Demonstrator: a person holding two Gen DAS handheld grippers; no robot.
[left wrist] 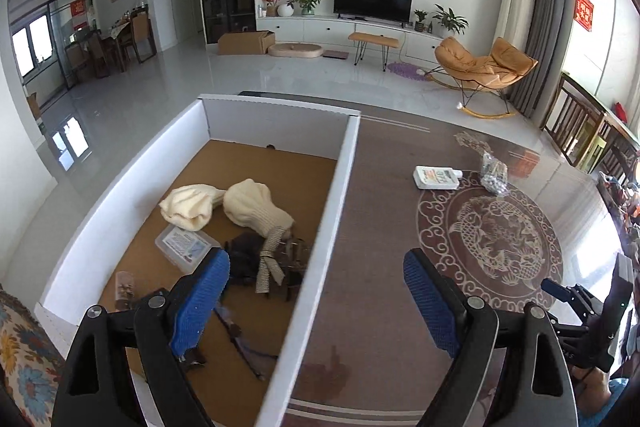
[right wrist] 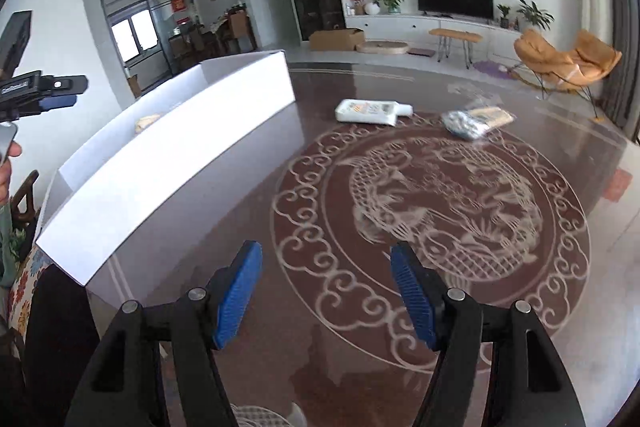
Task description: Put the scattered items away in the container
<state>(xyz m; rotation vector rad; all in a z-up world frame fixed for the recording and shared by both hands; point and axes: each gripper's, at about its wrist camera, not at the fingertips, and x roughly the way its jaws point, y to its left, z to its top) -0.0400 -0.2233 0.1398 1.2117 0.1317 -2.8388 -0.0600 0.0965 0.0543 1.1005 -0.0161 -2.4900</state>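
Note:
A white cardboard box (left wrist: 345,187) stands on the left of the table, seen side-on in the right wrist view (right wrist: 180,147). Inside it lie two cream knit pieces (left wrist: 248,205), a clear plastic case (left wrist: 182,243) and a dark bundle with a striped ribbon (left wrist: 272,265). Out on the table lie a white bottle (left wrist: 436,177) (right wrist: 370,112) and a clear bag of small parts (left wrist: 494,173) (right wrist: 474,121). My left gripper (left wrist: 316,261) is open and empty, straddling the box's right wall from above. My right gripper (right wrist: 326,251) is open and empty over the table, short of the bottle.
The dark glossy table carries a round dragon medallion (right wrist: 440,207). A floral cushion (left wrist: 20,347) lies by the box's near left corner. A person's hand (right wrist: 8,163) shows at the left edge. Beyond the table are a tiled floor and a rocking chair (left wrist: 484,67).

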